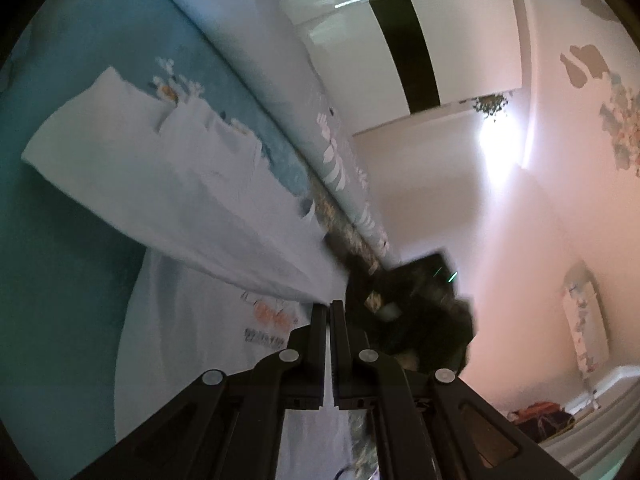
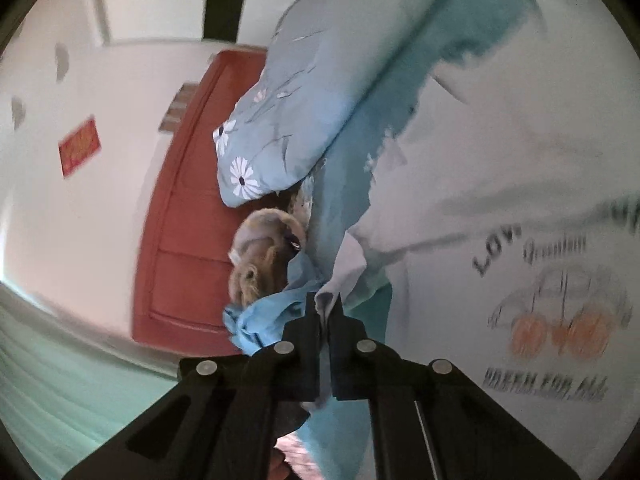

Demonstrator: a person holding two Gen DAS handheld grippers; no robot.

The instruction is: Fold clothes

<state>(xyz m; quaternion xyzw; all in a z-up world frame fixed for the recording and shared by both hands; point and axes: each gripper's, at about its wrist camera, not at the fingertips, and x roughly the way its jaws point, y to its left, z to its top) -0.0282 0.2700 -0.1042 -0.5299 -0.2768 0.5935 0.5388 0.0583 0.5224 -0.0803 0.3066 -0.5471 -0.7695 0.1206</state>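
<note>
Both hand-held grippers (image 1: 329,305) (image 2: 325,300) pinch white T-shirt (image 2: 500,168) edges, fabric ahead.

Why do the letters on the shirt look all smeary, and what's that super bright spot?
Right wrist view: motion blur smears the print on the white printed T-shirt while the camera swings, and the fisheye bends the red wooden door. Left wrist view: a bright wall glare washes out that corner.

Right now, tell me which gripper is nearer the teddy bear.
Right. The right gripper pinches the white T-shirt just beside the teddy bear; the left gripper view shows no bear.
</note>
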